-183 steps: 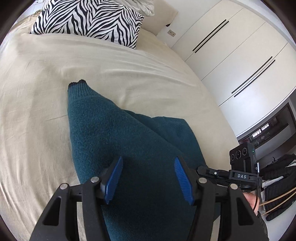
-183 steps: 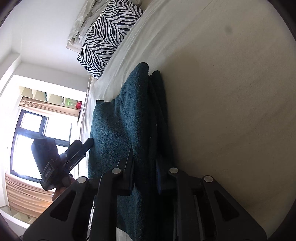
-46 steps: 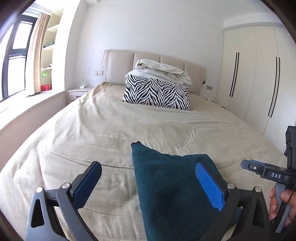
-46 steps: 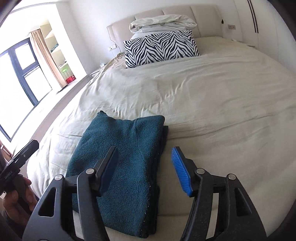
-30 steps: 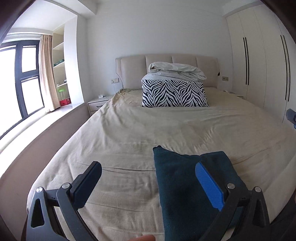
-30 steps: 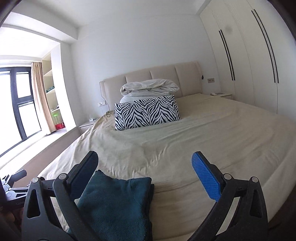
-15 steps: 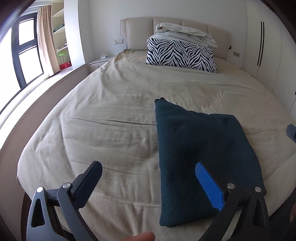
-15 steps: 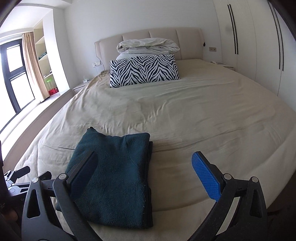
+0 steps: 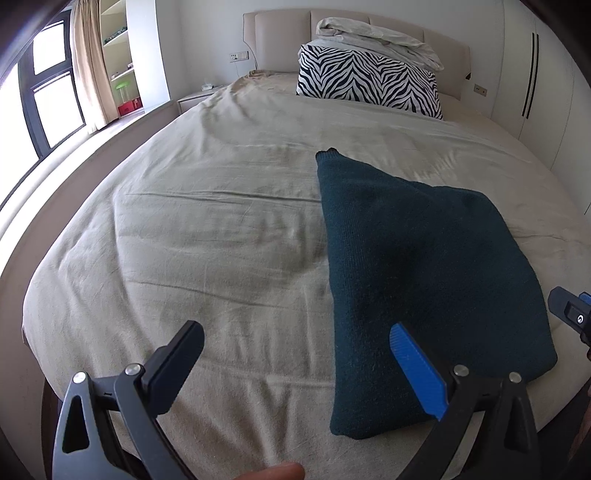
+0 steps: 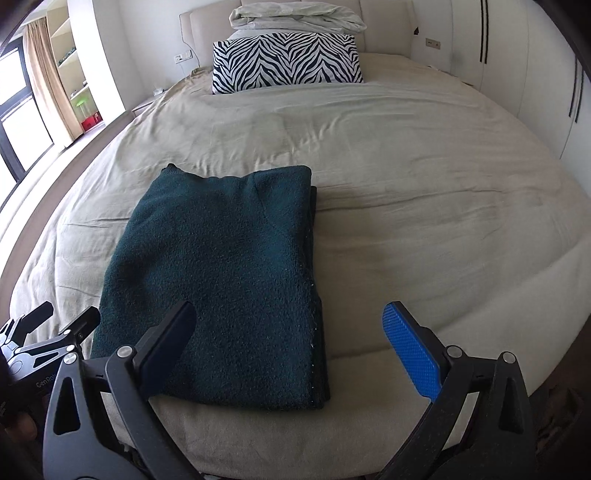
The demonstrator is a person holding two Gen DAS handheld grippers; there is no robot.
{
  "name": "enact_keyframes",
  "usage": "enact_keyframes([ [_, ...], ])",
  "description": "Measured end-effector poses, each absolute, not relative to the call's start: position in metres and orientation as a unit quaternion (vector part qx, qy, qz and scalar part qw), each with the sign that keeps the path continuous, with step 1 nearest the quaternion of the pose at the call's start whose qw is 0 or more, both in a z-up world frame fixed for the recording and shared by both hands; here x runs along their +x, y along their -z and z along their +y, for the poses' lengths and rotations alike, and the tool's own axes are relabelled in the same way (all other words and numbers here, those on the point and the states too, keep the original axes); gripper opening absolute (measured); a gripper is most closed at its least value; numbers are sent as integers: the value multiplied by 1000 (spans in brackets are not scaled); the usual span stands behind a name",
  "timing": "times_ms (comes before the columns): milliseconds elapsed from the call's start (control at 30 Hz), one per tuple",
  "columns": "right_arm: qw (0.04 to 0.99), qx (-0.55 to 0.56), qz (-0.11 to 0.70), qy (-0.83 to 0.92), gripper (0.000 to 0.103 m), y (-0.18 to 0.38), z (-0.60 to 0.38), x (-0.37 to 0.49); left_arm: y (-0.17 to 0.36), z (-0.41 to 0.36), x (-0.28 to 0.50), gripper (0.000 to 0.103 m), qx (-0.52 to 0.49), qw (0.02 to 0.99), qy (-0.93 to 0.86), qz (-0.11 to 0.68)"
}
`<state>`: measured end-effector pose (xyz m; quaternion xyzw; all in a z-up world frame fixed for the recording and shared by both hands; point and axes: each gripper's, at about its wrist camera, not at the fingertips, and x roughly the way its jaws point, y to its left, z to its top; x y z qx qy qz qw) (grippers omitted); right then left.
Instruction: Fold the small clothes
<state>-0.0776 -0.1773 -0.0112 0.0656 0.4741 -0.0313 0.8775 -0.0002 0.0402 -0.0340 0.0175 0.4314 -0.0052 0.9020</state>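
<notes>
One sweater, dark teal and folded into a thick rectangle, lies flat on the bed near its foot edge. In the right wrist view its stacked layers show along the right side, and one corner sticks up slightly at the far left. In the left wrist view the sweater sits to the right of centre, narrow at the far end and wider toward the camera.

Both grippers hover above the foot of the bed and touch nothing. The left gripper has its fingers spread wide and empty; its blue-padded finger overlaps the near part of the sweater in the picture, while the dark one is over bare sheet. The right gripper is likewise wide apart and holds nothing, its dark finger over the near left part of the sweater and its blue pad over the sheet to the right. Part of the left gripper also shows at the lower left of the right wrist view.

Beige, lightly creased sheet covers the bed. At the head stands a zebra pillow with a crumpled pale duvet on top, against a padded headboard. A window with curtains is on the left, white wardrobes on the right.
</notes>
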Motion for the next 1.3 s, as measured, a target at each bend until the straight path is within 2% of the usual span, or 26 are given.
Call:
enact_keyframes([
  [1300,866,53,496,37,103,28,-173,-76,36,40,-2,103,16,900,13,435],
])
